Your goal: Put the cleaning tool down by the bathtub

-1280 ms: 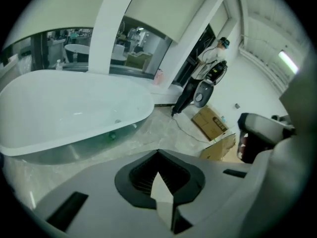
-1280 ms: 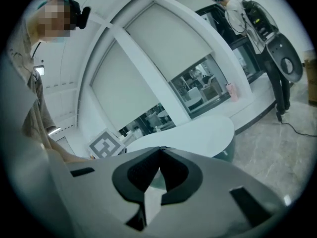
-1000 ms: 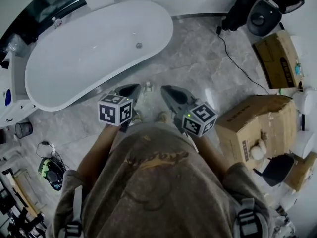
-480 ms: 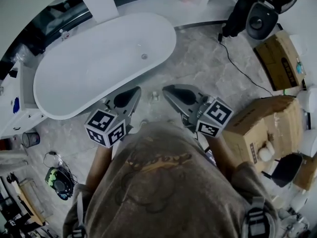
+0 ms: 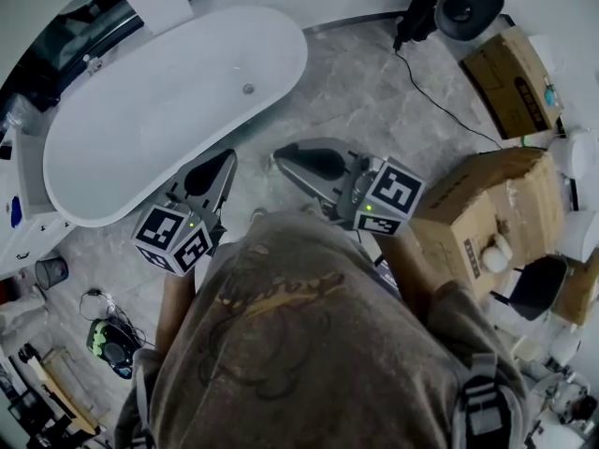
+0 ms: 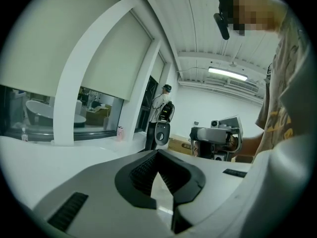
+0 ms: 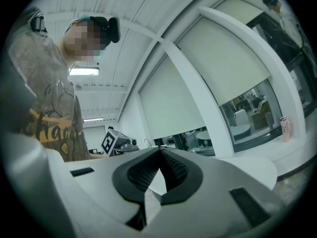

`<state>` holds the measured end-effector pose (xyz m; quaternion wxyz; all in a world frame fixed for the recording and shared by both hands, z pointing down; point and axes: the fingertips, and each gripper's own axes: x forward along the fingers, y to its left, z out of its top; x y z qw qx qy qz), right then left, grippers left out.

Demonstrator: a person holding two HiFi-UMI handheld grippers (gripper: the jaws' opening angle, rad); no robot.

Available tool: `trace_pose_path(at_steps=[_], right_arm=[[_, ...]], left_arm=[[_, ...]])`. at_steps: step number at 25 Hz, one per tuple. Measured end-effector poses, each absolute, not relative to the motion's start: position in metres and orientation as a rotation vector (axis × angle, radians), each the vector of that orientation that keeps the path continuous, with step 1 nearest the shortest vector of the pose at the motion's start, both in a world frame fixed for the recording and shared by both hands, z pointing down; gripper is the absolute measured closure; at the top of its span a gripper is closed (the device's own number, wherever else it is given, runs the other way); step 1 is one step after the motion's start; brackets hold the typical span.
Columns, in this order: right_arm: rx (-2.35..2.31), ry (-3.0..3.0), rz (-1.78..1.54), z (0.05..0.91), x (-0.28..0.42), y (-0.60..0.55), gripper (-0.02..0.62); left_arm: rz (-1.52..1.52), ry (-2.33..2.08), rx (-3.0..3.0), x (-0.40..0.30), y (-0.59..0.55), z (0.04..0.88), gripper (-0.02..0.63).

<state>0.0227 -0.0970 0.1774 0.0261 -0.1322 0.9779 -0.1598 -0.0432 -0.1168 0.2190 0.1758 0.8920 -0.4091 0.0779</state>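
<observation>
1. Possibly a risk of treading on or kicking the cleaning tool, judged from finding nothing recognisable as one on the floor (image 5: 365, 92) beside the bathtub (image 5: 168, 101).
2. Also a likely trip hazard: black cord (image 5: 440, 101) trailing across the floor at upper right.
3. Jaws of the left hand-held gripper (image 5: 225, 160) pressed together, pinching nothing.
4. Jaws of the right hand-held gripper (image 5: 284, 157) likewise closed and empty.
5. Cleaning tool between neither pair of jaws; whereabouts impossible to tell. Bathtub just beyond the left hand-held gripper.
</observation>
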Motion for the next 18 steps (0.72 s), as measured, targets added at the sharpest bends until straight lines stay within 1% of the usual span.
trace_pose_path(at_steps=[13, 18], right_arm=[[-0.370, 3.034, -0.582, 0.198, 0.019, -0.090, 0.598], [-0.352, 3.068, -0.556, 0.205, 0.019, -0.090, 0.598]], left_arm=[[0.217, -1.145, 2.509, -0.043, -0.108, 0.237, 0.600], [0.229, -1.147, 2.506, -0.039, -0.109, 0.243, 0.598]])
